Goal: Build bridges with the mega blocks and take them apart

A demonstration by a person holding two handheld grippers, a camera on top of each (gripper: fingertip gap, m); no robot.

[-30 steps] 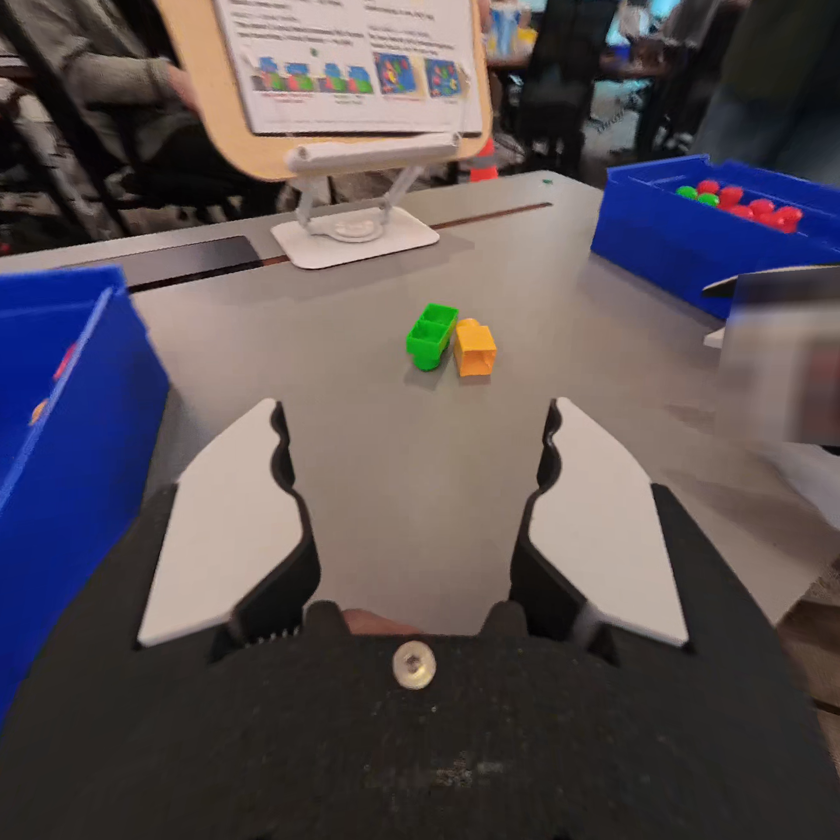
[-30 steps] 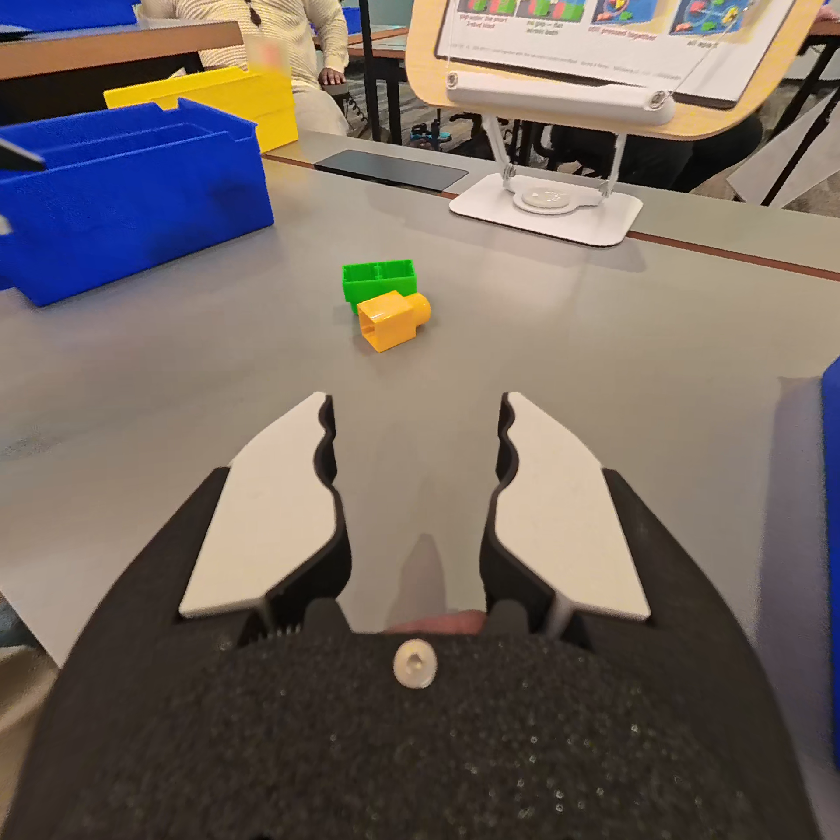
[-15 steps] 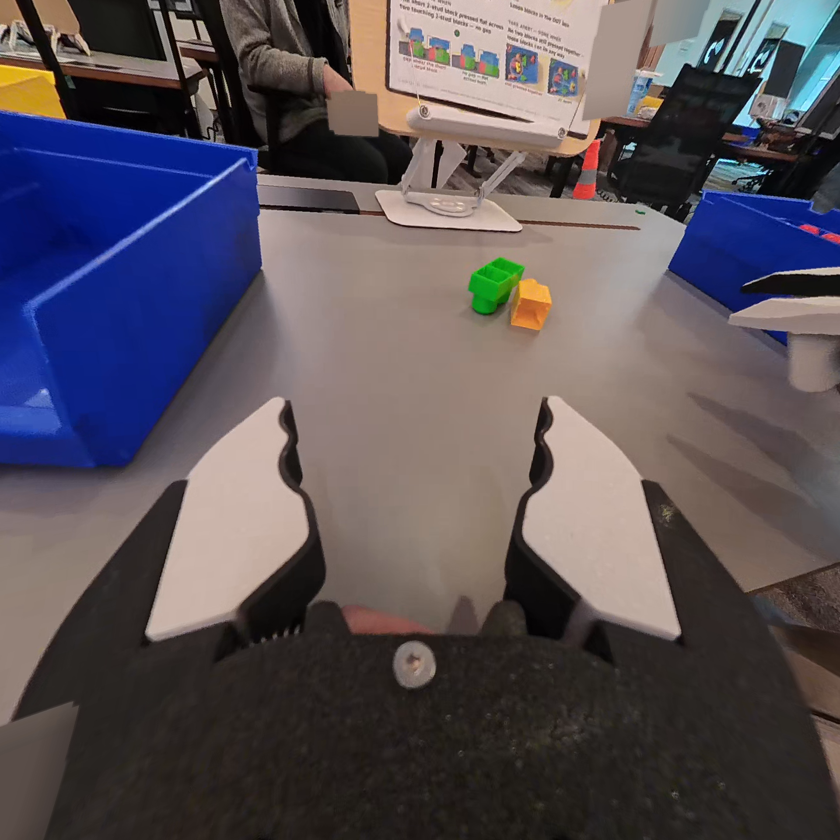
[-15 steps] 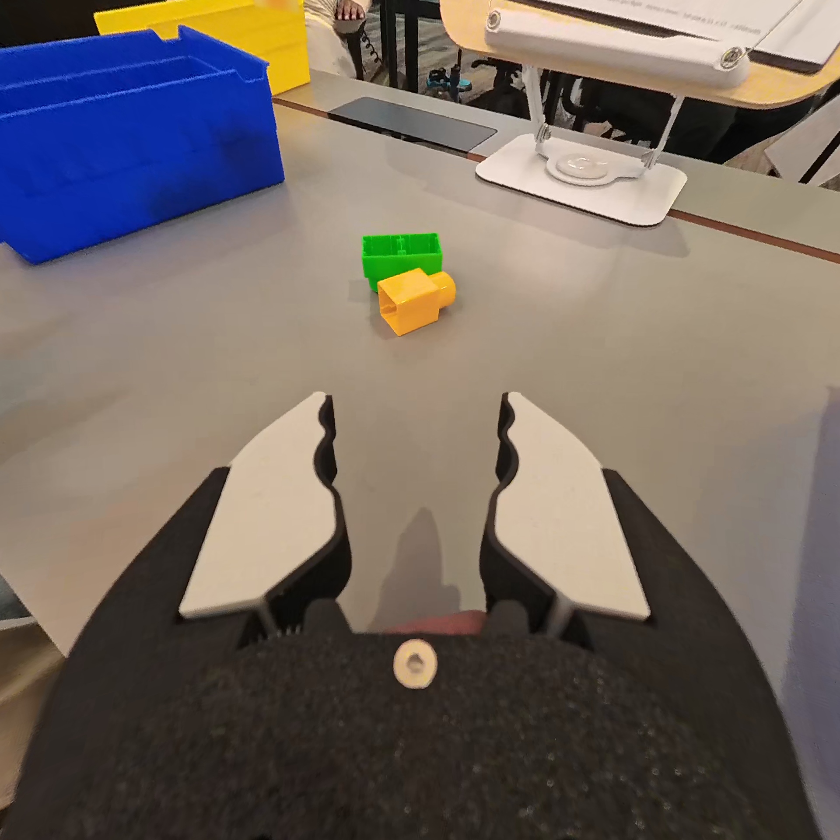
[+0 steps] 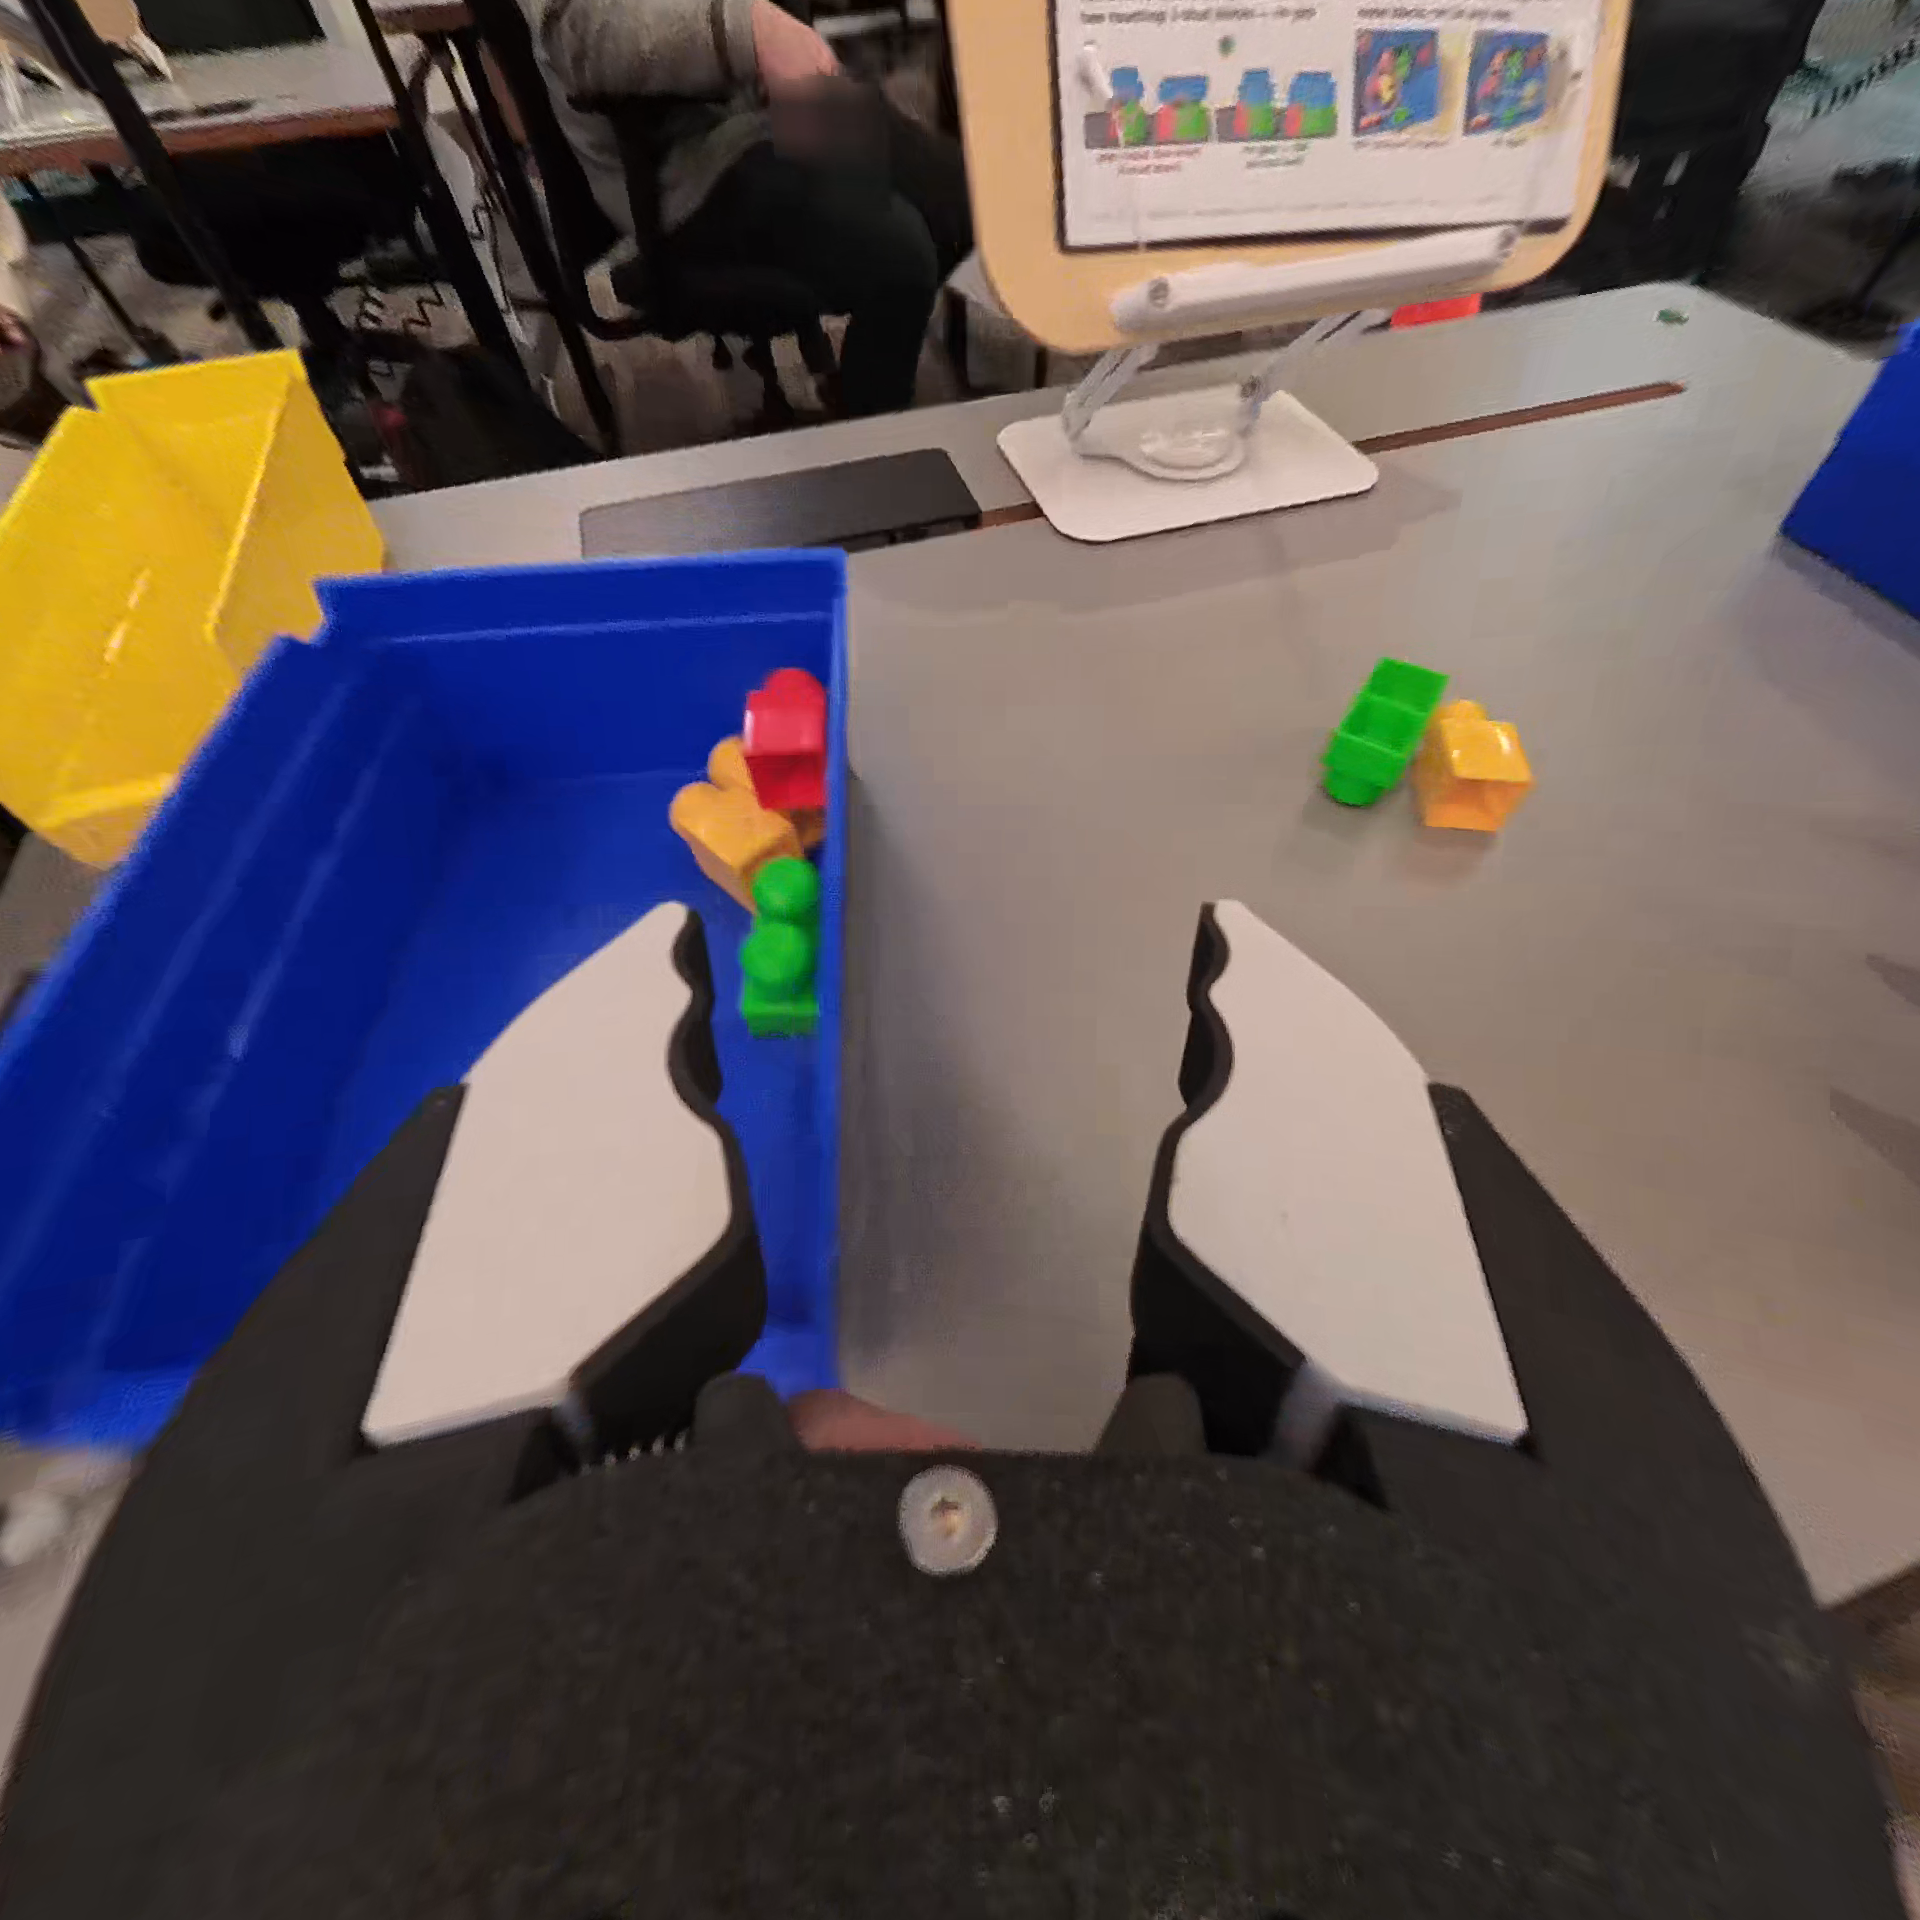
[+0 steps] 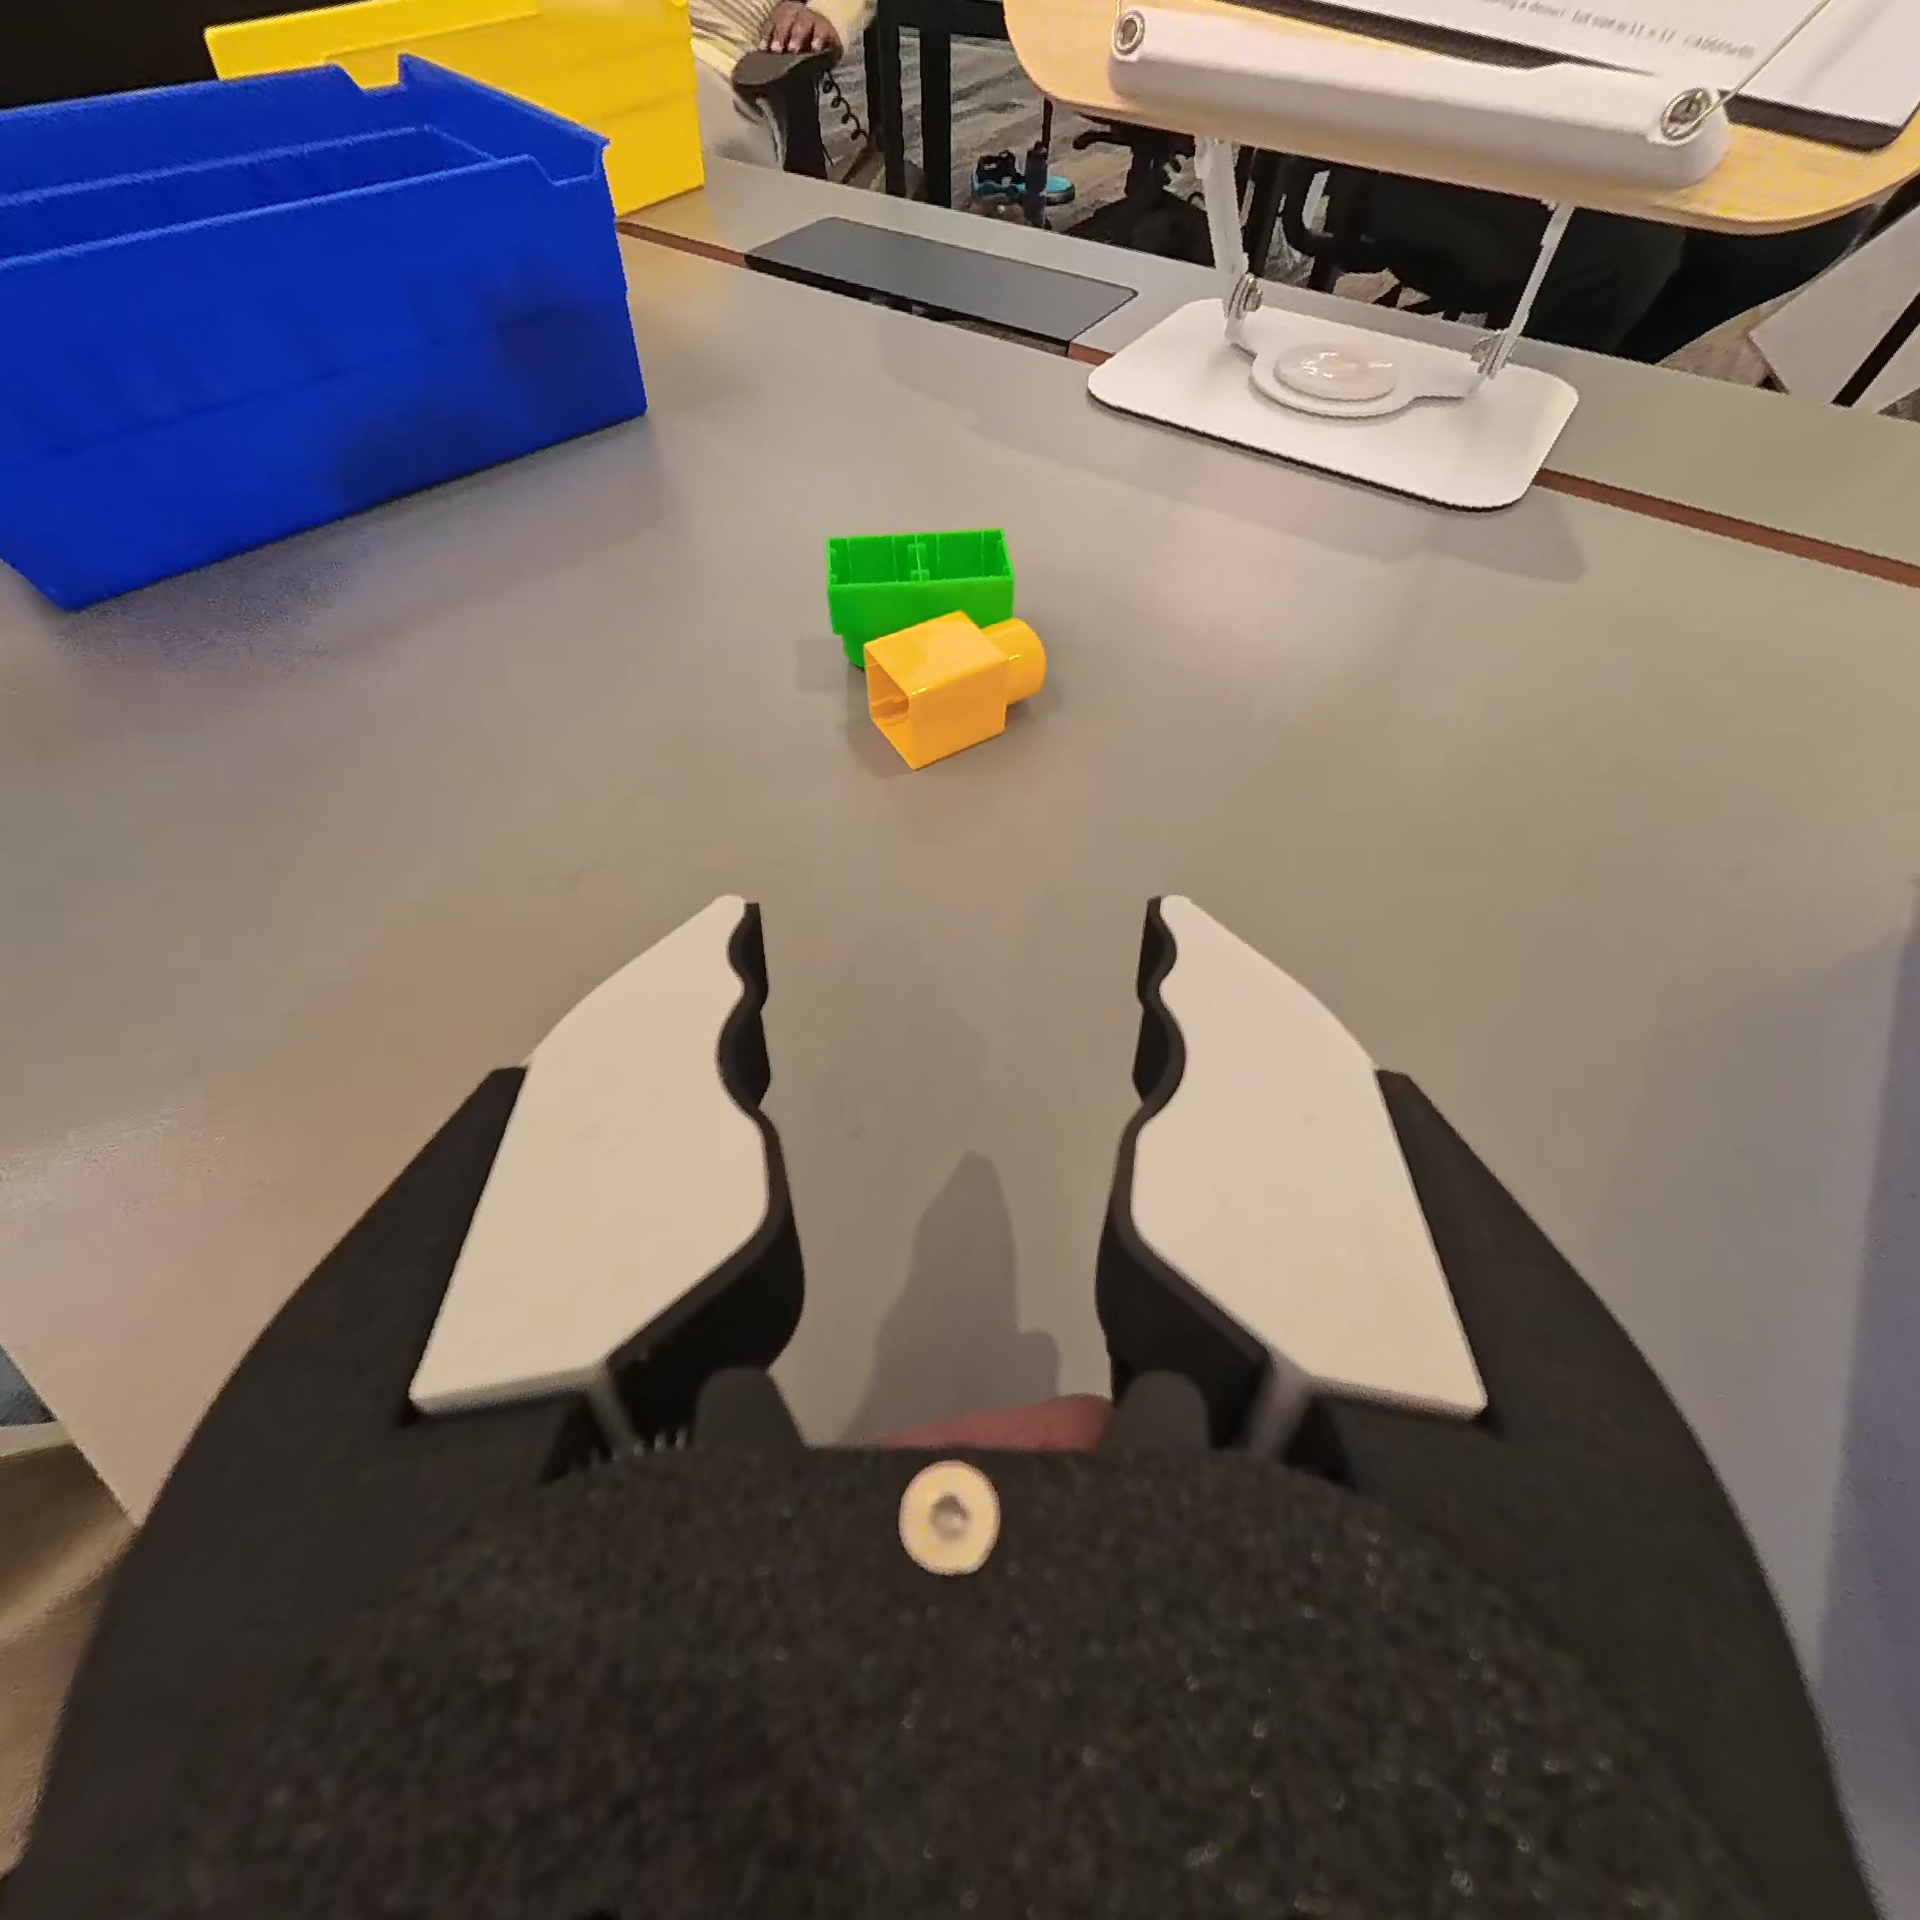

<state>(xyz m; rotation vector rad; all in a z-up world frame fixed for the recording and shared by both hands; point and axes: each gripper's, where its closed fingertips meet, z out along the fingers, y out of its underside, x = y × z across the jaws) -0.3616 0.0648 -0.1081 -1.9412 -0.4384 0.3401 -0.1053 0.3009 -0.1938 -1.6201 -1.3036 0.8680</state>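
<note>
A green two-stud block (image 5: 1377,729) (image 6: 918,587) lies overturned on the grey table, touching an orange one-stud block (image 5: 1470,769) (image 6: 948,688) lying on its side. My left gripper (image 5: 945,920) is open and empty, raised over the right wall of a blue bin (image 5: 312,894). That bin holds a red block (image 5: 787,740), an orange block (image 5: 727,826) and a green block (image 5: 777,951) against its right wall. My right gripper (image 6: 951,914) is open and empty above the table, short of the two loose blocks.
A yellow bin (image 5: 156,561) (image 6: 582,104) stands behind the blue bin (image 6: 301,312). A wooden board with a picture sheet on a white stand (image 5: 1195,457) (image 6: 1340,405) is at the table's back. Another blue bin's corner (image 5: 1860,499) shows at right. A seated person (image 5: 748,156) is behind the table.
My left gripper has swung left and risen, so it now looks down into the blue bin with its blocks. My right gripper has moved closer to the green and orange blocks. Both stay open.
</note>
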